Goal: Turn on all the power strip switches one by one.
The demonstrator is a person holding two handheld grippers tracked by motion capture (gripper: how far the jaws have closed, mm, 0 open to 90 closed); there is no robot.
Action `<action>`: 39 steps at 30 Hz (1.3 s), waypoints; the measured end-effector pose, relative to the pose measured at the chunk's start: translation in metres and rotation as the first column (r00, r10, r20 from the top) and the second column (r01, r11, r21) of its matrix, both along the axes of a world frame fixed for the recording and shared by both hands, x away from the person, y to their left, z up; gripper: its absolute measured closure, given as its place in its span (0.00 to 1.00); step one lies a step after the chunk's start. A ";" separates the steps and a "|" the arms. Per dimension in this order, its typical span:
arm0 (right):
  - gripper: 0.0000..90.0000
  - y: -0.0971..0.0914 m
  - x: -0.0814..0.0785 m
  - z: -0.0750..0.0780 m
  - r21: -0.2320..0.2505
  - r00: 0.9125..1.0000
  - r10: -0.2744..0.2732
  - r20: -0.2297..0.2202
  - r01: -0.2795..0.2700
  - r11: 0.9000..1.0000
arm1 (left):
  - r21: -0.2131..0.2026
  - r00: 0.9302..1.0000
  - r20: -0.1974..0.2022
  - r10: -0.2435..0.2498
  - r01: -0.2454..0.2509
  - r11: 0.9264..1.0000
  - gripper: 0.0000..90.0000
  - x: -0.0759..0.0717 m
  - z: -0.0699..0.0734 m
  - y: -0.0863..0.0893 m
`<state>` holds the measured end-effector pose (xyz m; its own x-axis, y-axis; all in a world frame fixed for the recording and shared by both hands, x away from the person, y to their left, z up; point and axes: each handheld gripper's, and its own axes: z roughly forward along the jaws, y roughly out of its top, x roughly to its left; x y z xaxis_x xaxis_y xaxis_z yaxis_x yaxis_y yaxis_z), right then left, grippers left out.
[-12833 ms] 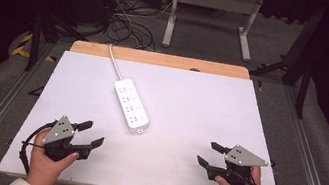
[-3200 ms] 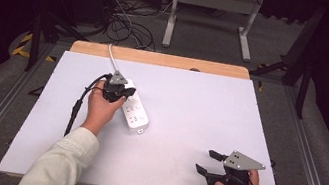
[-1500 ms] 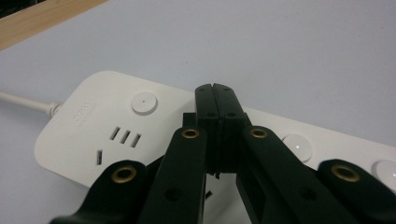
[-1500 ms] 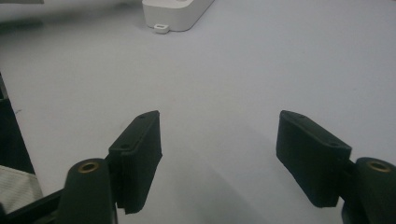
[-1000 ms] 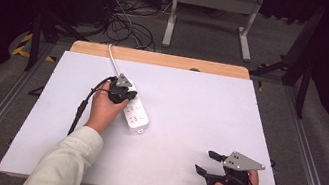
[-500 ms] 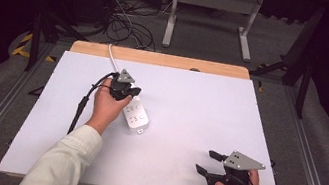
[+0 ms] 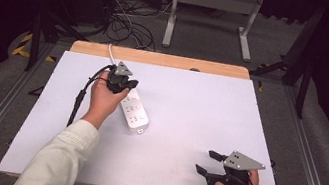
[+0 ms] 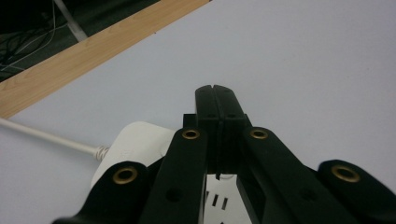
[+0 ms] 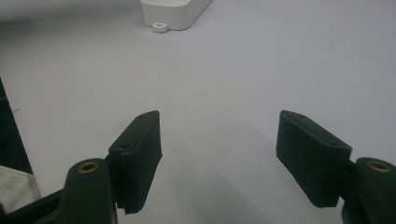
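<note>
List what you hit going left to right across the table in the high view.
Black cable of the left gripper → left gripper, jaws shut over the cord end of the white power strip → bare white table top → right gripper, jaws open, held near the front right corner.

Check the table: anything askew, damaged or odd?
Nothing stands out. The white power strip lies flat at a diagonal on the white table, its cord trailing off the far edge. The left hand-held gripper, jaws shut, sits over its cord end; the right hand-held gripper rests open.
</note>
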<state>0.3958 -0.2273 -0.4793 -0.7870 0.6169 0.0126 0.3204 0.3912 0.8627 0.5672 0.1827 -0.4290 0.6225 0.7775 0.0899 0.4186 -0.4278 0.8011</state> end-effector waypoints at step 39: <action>0.35 0.000 0.000 -0.001 0.003 1.000 0.013 -0.009 -0.013 1.000 | 0.062 0.998 -0.022 0.051 -0.049 0.997 1.00 0.023 -0.035 0.006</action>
